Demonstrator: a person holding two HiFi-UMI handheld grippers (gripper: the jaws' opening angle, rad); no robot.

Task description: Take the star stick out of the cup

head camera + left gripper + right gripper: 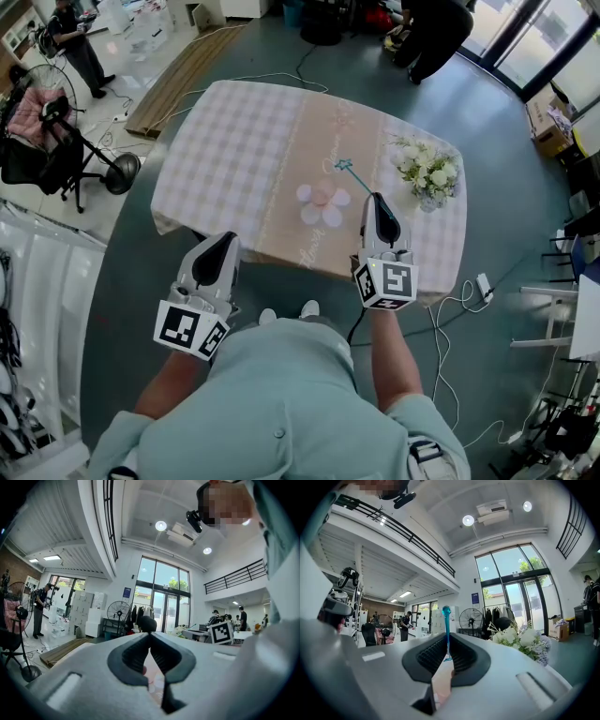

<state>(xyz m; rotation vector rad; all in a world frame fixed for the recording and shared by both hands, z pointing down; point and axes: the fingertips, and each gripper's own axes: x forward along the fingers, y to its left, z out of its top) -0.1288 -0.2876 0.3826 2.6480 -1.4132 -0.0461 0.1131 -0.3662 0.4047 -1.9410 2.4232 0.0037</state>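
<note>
- Head view shows the right gripper (375, 199) over the near part of the table (234, 141). Its jaws are narrowed onto the thin blue shaft of the star stick (345, 167), and the star end points away from the person, above the tabletop.
- Right gripper view confirms the hold: the shaft stands between the ribbed pads, pinched near its lower end, and its blue tip rises beyond the jaw ends.
- Just left of the stick, a pink and white flower-shaped thing (323, 204) lies on the table. It may be the cup seen from above, but I cannot tell for certain. The stick does not appear to reach into it.
- Left gripper (223, 242) hangs off the table's near side, well apart from the stick. In the left gripper view its jaws meet at the tips with nothing between them.
- A vase of white flowers (427, 172) stands near the right gripper, on its right.
- As I judge it, the step in hand is the withdrawal itself. It looks nearly or wholly done, since the stick rides in the grip clear of the flower shape.
- The next move calls for carrying the stick aside and setting it down on a bare part of the table. So thin a shaft needs a firm pinch, and the star end should stay clear of the flowers.
</note>
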